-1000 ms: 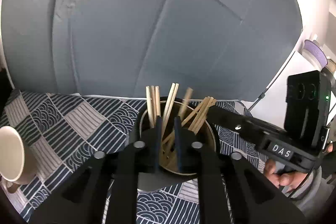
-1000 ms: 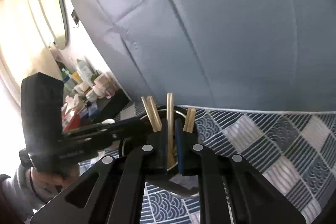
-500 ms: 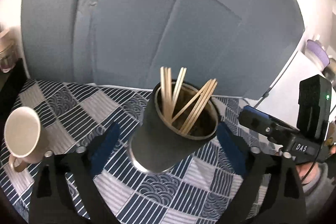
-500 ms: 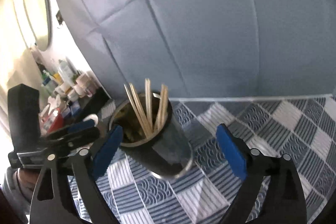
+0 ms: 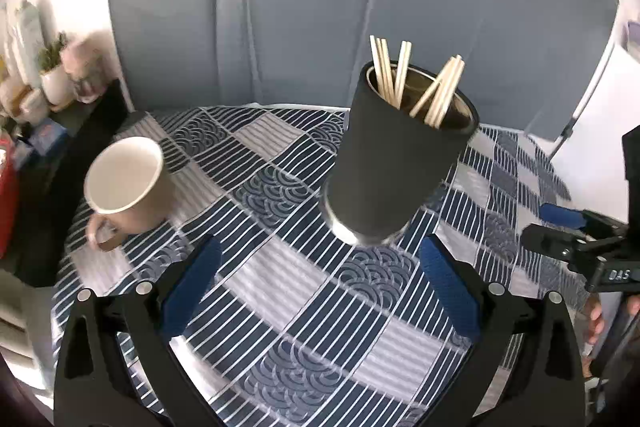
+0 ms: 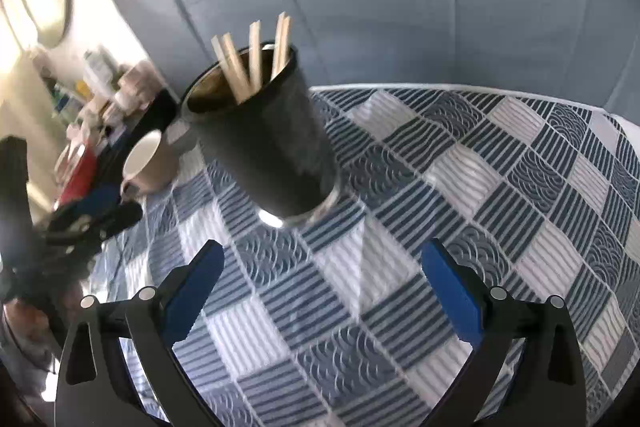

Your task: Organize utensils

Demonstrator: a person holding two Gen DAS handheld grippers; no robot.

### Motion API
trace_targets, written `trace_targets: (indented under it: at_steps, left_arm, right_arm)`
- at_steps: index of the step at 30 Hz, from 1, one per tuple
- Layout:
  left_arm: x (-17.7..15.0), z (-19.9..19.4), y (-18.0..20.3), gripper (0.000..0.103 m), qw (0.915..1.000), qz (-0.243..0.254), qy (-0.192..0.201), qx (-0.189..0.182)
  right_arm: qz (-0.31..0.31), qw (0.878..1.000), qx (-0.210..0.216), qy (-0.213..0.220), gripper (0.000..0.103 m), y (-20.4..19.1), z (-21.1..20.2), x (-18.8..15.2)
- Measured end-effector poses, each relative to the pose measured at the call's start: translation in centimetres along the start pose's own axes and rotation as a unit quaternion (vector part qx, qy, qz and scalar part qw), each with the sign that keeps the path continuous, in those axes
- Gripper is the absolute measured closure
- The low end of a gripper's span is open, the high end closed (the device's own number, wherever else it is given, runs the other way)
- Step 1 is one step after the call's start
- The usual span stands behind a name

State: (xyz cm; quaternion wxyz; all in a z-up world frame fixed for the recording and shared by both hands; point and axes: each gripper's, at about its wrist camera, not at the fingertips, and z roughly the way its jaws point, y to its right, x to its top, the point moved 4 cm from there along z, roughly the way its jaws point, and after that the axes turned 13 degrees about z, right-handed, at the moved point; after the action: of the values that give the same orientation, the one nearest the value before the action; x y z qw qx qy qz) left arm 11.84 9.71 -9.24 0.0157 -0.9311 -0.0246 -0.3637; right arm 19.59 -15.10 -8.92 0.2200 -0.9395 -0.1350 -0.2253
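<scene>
Both tongs stand spread wide and hold nothing. Left tongs (image 5: 318, 283) fill the bottom of the left wrist view, their blue pads apart over the patterned cloth (image 5: 280, 291) on the desk; their jaws have just been opening, with nothing between them. Right tongs (image 6: 322, 281) sit likewise at the bottom of the right wrist view — nothing between them either. A dark cup (image 5: 396, 163) stands on the cloth right of centre in the left view, above the tongs and clear of them, with wooden chopsticks (image 5: 416, 79) leaning inside it. A beige mug (image 5: 126, 183) stands at left, apart from the cup. In the right view the cup (image 6: 268, 139) stands centre-left — the chopsticks (image 6: 252, 55) poke above its rim.
</scene>
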Motion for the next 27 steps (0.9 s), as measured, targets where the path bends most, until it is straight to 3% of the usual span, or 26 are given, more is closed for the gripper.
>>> trace_targets:
  at_steps: [4, 7, 12, 17, 23, 27]
  left_arm:
    - [-1.3, -3.2, -0.2, 0.006, 0.9989, -0.022, 0.012, 0.039]
    - [-2.0, -5.2, -0.9, 0.006, 0.9966, -0.064, 0.022, 0.046]
    - [-2.9, -7.4, -2.0, 0.006, 0.9916, -0.126, 0.018, 0.021]
    - [-2.0, -9.3, -2.3, 0.006, 0.9911, -0.119, 0.014, 0.058]
    - [0.2, -13.1, -2.1, 0.006, 0.9912, -0.072, 0.052, 0.098]
    - [0.6, -14.6, -1.1, 0.006, 0.9915, -0.072, 0.049, 0.097]
  right_arm:
    - [-0.009, 1.000, -0.015, 0.019, 0.008, 0.1, -2.6, -1.7]
    - [0.026, 0.999, 0.010, 0.018, 0.008, 0.8, -4.5, -2.2]
    - [0.049, 0.998, -0.002, 0.033, 0.008, 1.8, -7.0, -1.8]
    - [0.052, 0.997, -0.011, 0.057, 0.008, 1.7, -9.7, -0.9]
    - [0.038, 0.995, -0.029, 0.086, 0.008, 0.6, -13.2, 0.1]
    - [0.026, 0.995, -0.038, 0.091, 0.008, -0.4, -15.0, -0.1]
